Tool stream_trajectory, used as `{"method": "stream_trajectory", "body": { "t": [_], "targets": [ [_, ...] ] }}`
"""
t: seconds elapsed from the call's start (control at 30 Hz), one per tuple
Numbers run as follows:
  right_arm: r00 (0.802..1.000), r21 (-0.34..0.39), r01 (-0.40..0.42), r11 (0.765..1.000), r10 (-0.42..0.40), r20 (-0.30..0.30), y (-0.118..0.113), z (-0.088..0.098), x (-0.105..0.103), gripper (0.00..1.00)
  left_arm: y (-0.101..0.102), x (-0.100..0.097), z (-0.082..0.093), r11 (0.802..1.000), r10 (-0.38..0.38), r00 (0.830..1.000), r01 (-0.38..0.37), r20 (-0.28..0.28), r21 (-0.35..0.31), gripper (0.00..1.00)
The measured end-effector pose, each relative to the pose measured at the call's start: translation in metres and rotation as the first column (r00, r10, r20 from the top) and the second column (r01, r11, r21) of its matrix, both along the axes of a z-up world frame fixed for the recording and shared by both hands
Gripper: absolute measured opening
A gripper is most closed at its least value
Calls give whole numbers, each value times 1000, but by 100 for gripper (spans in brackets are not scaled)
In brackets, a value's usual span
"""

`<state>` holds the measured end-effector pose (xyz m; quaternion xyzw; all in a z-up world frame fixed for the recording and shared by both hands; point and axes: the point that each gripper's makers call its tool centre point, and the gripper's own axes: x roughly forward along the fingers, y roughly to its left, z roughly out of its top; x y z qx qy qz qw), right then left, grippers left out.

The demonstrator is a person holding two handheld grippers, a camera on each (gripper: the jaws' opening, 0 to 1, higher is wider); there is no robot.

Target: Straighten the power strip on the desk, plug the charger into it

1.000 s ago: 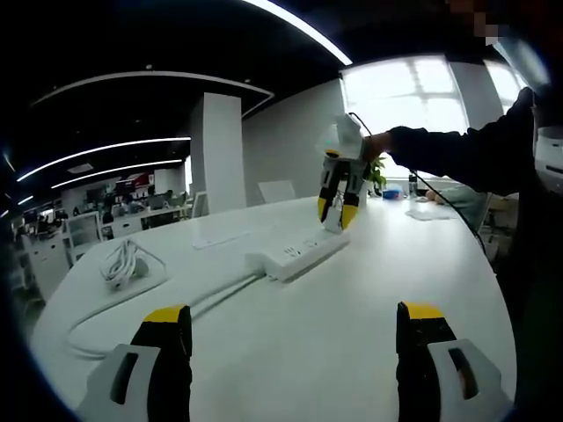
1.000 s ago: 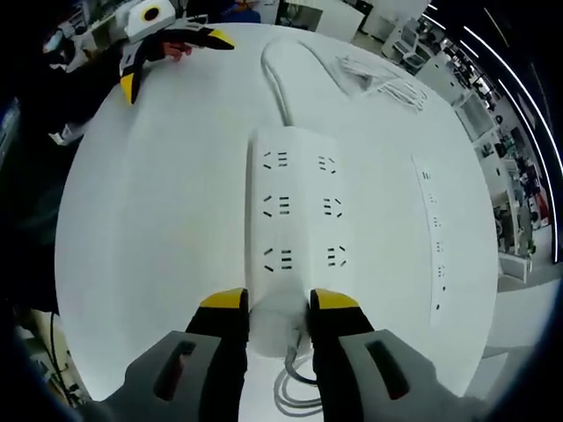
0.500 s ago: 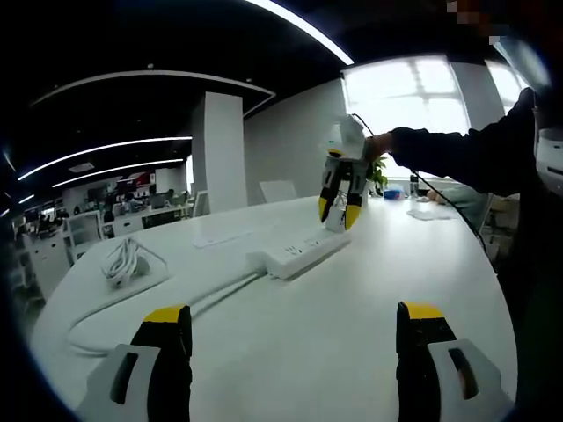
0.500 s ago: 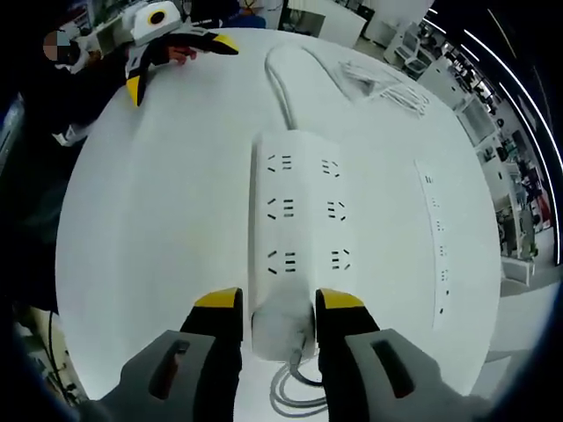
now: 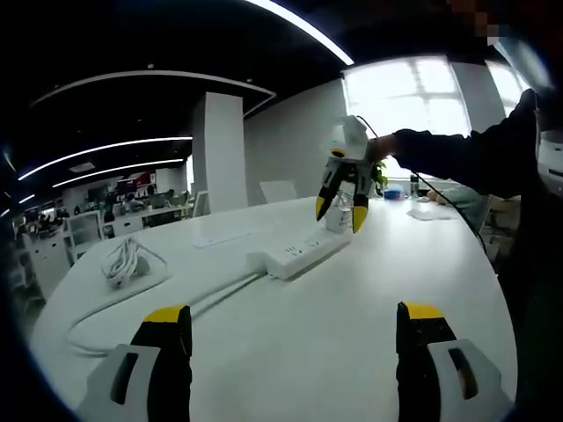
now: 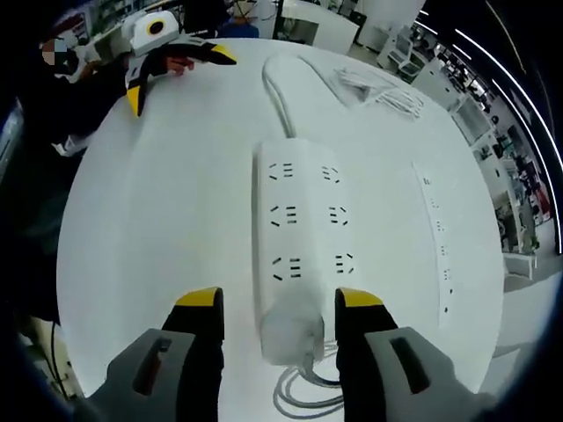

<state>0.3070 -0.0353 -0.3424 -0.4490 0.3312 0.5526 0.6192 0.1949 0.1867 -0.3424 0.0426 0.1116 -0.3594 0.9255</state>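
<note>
In the right gripper view, the right gripper (image 6: pixel 278 308) hangs over the near end of the white power strip (image 6: pixel 299 229), its yellow-tipped jaws spread wide. One jaw stands on each side of the white charger (image 6: pixel 293 327), which sits on the strip's near end, and a clear gap shows between each jaw and the charger, so the gripper holds nothing. A loose coil of white cable (image 6: pixel 308 391) lies just below the charger, between the jaws. The strip lies flat on the white desk (image 6: pixel 158 220), running straight away from the gripper, with three rows of sockets showing beyond the charger. Its cord (image 6: pixel 277 88) leaves from the far end. A second, slim strip (image 6: pixel 437 237) lies to the right, well apart, and a bundle of white cable (image 6: pixel 378 88) lies at the far right.

The left gripper (image 6: pixel 171 66) appears at the far left of that view, jaws spread and holding nothing. In the left gripper view its own jaws rise wide apart over the bare desk (image 5: pixel 352 352), well short of the power strip (image 5: pixel 303 251). There the right gripper (image 5: pixel 339 207) is open above the strip's far end, around the charger (image 5: pixel 338 214), held by a dark-sleeved arm (image 5: pixel 457 154).
</note>
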Motion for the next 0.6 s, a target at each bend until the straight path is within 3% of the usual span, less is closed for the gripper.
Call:
{"method": "stream_trajectory", "body": {
  "t": [0.6],
  "targets": [
    [999, 106, 4, 994, -9, 47, 7, 7, 1, 60, 1, -1, -1, 1000, 1, 1000, -1, -5, -2, 99]
  ]
}}
